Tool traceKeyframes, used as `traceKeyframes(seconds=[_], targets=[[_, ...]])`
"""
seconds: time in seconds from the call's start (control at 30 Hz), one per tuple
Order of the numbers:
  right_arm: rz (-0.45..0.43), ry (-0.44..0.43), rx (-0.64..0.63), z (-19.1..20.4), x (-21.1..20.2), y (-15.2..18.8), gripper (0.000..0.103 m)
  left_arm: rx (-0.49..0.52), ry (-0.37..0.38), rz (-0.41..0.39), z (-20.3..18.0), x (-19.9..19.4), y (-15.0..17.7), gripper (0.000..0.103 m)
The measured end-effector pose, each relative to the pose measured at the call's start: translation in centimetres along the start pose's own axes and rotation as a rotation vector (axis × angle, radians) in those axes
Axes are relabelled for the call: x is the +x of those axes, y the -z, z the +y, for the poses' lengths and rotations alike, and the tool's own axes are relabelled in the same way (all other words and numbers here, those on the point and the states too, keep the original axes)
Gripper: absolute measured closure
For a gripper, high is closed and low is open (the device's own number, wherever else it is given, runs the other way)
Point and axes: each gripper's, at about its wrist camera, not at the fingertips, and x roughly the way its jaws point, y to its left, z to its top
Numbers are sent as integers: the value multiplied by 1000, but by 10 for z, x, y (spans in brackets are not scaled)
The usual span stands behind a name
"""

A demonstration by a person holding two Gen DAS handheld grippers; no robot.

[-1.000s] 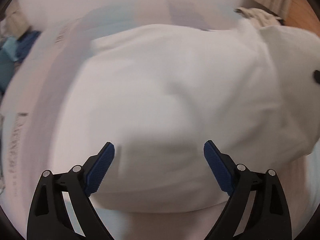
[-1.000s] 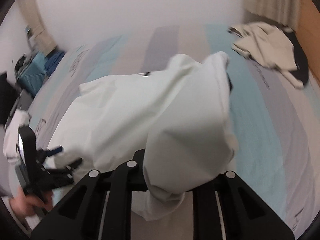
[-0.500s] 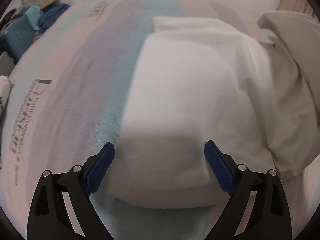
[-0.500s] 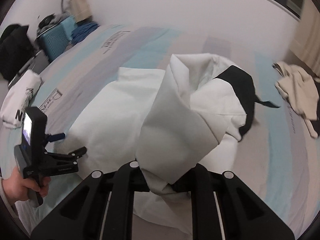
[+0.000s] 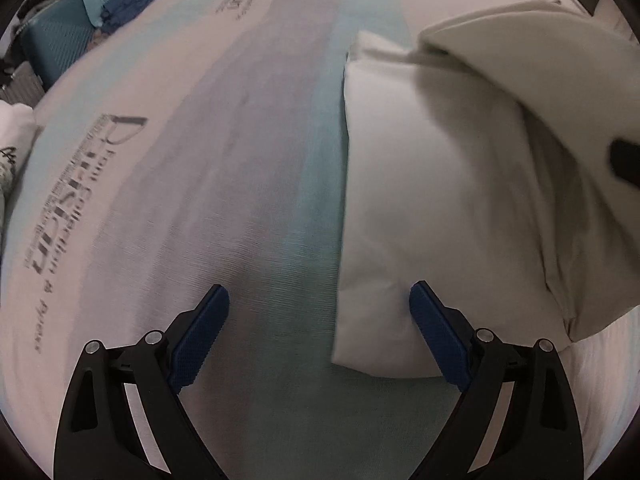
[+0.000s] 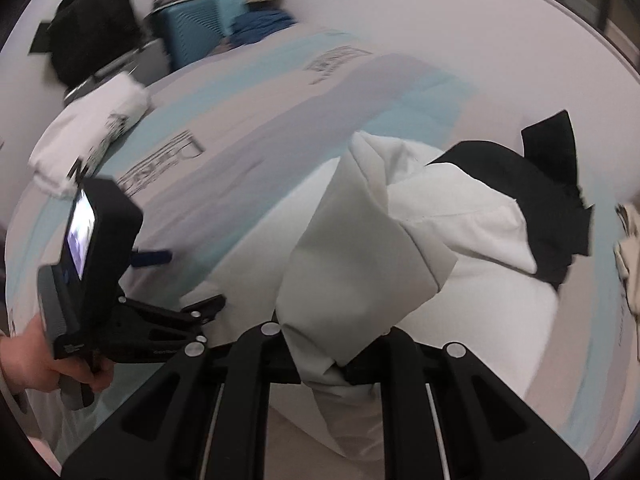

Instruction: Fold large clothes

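Note:
A large white garment [image 5: 432, 184] with a black part [image 6: 532, 196] lies on the striped bed sheet [image 5: 240, 160]. My left gripper [image 5: 318, 328] is open and empty, low over the sheet at the garment's near left corner; its right finger [image 5: 436, 336] is by the cloth edge. My right gripper [image 6: 324, 364] is shut on a bunched fold of the white garment [image 6: 352, 272] and holds it lifted above the rest. The left gripper also shows in the right wrist view [image 6: 160, 288], held by a hand.
A folded white printed shirt [image 6: 88, 136] lies at the bed's left edge. A blue suitcase [image 6: 200, 28], blue clothes and a black bag [image 6: 92, 28] stand beyond it. A beige garment [image 6: 630, 264] lies at the right.
My left gripper has moved left off the garment, now over bare sheet at its corner. My right gripper has carried the lifted fold leftward over the garment.

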Motion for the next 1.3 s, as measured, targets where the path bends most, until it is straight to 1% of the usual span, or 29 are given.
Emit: traceKeyframes(seconds=[0.1, 0.17, 0.3, 0.37, 0.5, 0.6, 0.73, 0.93, 1.03, 1.07, 1.1, 1.13, 1.17, 1.2, 1.3], targets=[[2, -36, -38, 24, 6, -5, 92, -10, 9, 0, 10, -5, 3, 13], [8, -51, -71, 40, 13, -6, 92, -22, 16, 10, 16, 0, 5, 13], [53, -99, -120, 67, 37, 2, 92, -47, 3, 17, 29, 6, 7, 14], [77, -102, -138, 73, 51, 10, 92, -56, 24, 18, 32, 7, 7, 14], [110, -87, -117, 70, 71, 23, 92, -26, 20, 17, 28, 10, 11, 14], [119, -85, -112, 69, 79, 28, 92, -14, 17, 9, 26, 7, 15, 14], [141, -106, -69, 61, 92, 33, 92, -5, 8, 9, 16, 7, 22, 15], [144, -103, -79, 57, 91, 30, 91, 12, -1, 11, 10, 6, 29, 15], [144, -106, -88, 59, 92, 29, 90, 15, -9, 16, 17, 5, 31, 14], [142, -109, -91, 59, 91, 28, 87, 19, -14, 19, 15, 6, 31, 14], [131, -115, -95, 58, 87, 27, 82, 23, -20, 22, 12, 10, 28, 14], [118, -114, -99, 58, 83, 26, 66, 24, -25, 24, 9, 14, 25, 14], [103, -108, -101, 57, 78, 25, 56, 23, -27, 25, 8, 13, 25, 14], [72, -128, -88, 55, 66, 23, 46, 24, -30, 26, 7, 14, 25, 14], [13, -134, -68, 52, 40, 21, 37, 23, -33, 24, 4, 13, 25, 14]])
